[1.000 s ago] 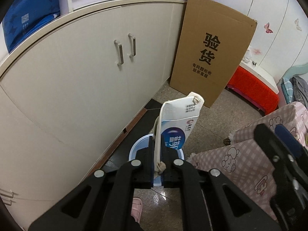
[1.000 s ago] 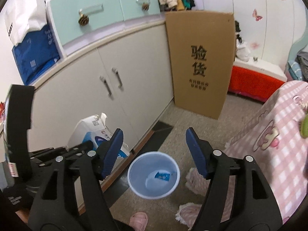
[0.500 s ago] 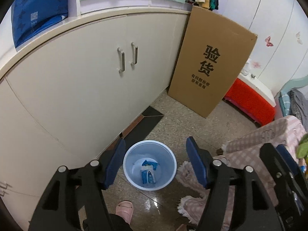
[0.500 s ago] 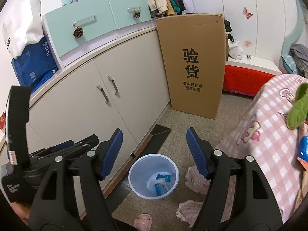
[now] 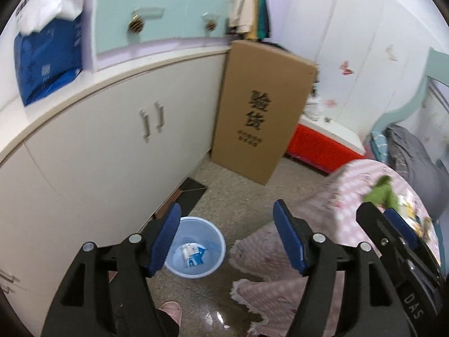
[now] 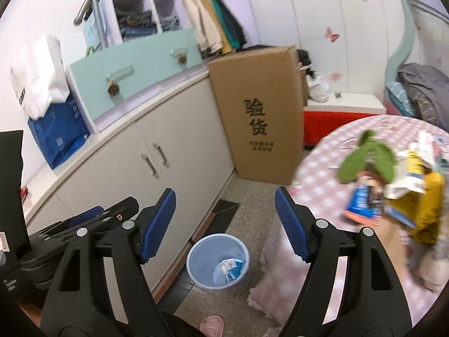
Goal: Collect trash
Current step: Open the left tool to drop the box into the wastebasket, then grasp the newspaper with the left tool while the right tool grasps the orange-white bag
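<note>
While both tools hang above the floor, listed as follows: left hand-held gripper [image 5: 226, 230], jaws parting, blue pads well apart, nothing between them; right hand-held gripper [image 6: 224, 213], jaws likewise parting, nothing grasped, seen also at the right edge of the left wrist view; pale blue waste bin [image 5: 216, 234] on the speckled floor, just beside the base of the cream cupboard [image 5: 92, 151], below and between the pads in both views; blue-and-white carton [image 5: 193, 254] lying inside the bin, on its bottom; round tabletop [image 6: 322, 163] under pink checked cloth, hem hanging near the bin; heap of remaining trash [image 6: 407, 193] on that tabletop, blurred, including a green leafy item, a blue packet and a yellow bag; tall cardboard box [image 6: 261, 109] with black printed characters, upright against the cupboard end; red bench [image 5: 317, 146] behind the box; pink slipper [image 6: 212, 324] at the lower edge of the right wrist view.
</note>
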Demonstrator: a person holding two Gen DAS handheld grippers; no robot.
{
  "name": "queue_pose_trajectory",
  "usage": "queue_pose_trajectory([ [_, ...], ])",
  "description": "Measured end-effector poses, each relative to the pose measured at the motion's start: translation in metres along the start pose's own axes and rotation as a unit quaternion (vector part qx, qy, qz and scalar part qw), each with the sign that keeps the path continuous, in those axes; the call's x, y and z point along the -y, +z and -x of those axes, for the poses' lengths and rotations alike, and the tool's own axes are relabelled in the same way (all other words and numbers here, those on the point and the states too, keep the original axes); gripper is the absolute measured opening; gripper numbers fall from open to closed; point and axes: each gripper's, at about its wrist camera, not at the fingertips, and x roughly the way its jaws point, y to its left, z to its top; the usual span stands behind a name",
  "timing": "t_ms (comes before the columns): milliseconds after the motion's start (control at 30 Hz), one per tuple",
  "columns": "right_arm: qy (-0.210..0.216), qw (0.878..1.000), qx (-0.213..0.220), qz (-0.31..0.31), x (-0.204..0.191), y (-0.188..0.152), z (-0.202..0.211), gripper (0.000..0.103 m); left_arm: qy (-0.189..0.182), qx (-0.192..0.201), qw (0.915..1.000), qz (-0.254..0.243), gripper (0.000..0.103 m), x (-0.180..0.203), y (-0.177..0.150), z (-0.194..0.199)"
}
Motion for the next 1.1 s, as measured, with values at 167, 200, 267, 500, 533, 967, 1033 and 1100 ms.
queue_pose_trajectory([
  [167, -0.040, 0.999, 0.020, -0.025, 0.041, -0.003, 0.048, 0.074, -0.050, 0.005, 0.9977, -0.045, 0.069, 0.054, -0.016, 0.027],
  [200, -0.051, 0.998, 0.024, -0.031, 0.052, -0.005, 0.059, 0.075, -0.059, 0.004, 0.9967, -0.055, 0.069, 0.065, -0.019, 0.030],
  [267, -0.077, 0.996, 0.031, -0.038, 0.075, -0.008, 0.082, 0.075, -0.078, 0.004, 0.9938, -0.079, 0.070, 0.094, -0.028, 0.037],
  [500, -0.163, 0.984, 0.036, -0.060, 0.158, -0.025, 0.141, 0.081, -0.155, -0.025, 0.9759, -0.152, 0.073, 0.190, -0.064, 0.043],
  [533, -0.174, 0.982, 0.038, -0.066, 0.169, -0.028, 0.147, 0.082, -0.158, -0.028, 0.9742, -0.159, 0.073, 0.198, -0.068, 0.042],
  [967, -0.210, 0.977, -0.028, -0.034, 0.265, -0.052, 0.158, 0.090, -0.176, -0.069, 0.9575, -0.217, 0.073, 0.292, -0.108, 0.000],
  [1033, -0.214, 0.976, -0.041, 0.006, 0.267, -0.050, 0.151, 0.091, -0.180, -0.074, 0.9568, -0.216, 0.072, 0.296, -0.110, -0.005],
  [1100, -0.218, 0.973, -0.055, 0.054, 0.267, -0.047, 0.141, 0.091, -0.184, -0.072, 0.9562, -0.216, 0.062, 0.299, -0.110, -0.006],
])
